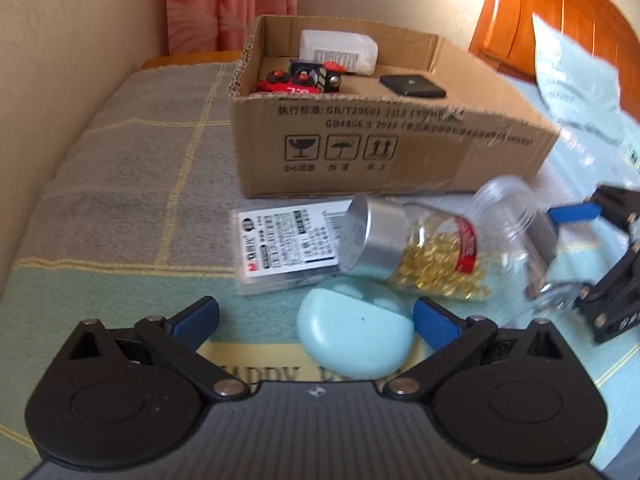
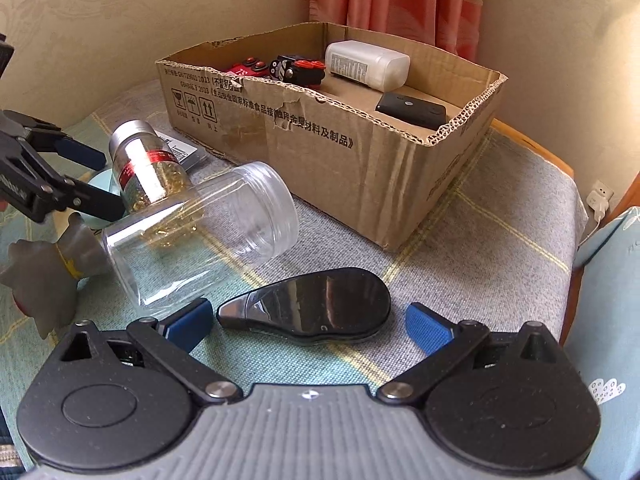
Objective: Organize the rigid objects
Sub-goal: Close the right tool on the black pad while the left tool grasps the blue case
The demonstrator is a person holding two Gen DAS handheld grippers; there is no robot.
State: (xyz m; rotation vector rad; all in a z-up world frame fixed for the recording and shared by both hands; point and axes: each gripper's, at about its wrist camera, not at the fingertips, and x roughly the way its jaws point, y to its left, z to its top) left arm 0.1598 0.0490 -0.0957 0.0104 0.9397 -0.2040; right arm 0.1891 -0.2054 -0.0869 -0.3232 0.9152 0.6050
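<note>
Left wrist view has the left gripper (image 1: 316, 316) spread wide with nothing clamped, a pale blue rounded plastic case (image 1: 355, 330) lying between its blue fingertips; just beyond sit a flat white labelled packet (image 1: 286, 246) and a tilted silver-capped clear bottle of gold pins (image 1: 416, 254), and farther ahead an open cardboard box (image 1: 384, 148) holding a red and black toy train (image 1: 302, 78), a white plastic bottle (image 1: 340, 50) and a flat black square block (image 1: 412, 86). Right wrist view shows the right gripper (image 2: 308, 322) equally wide apart and empty, a glossy black teardrop-shaped device (image 2: 312, 306) on the grey checked blanket (image 2: 460, 248) between its fingertips, an empty clear plastic jar (image 2: 200, 240) on its side ahead to the left, and a grey rubbery toy figure (image 2: 44, 276) further left.
</note>
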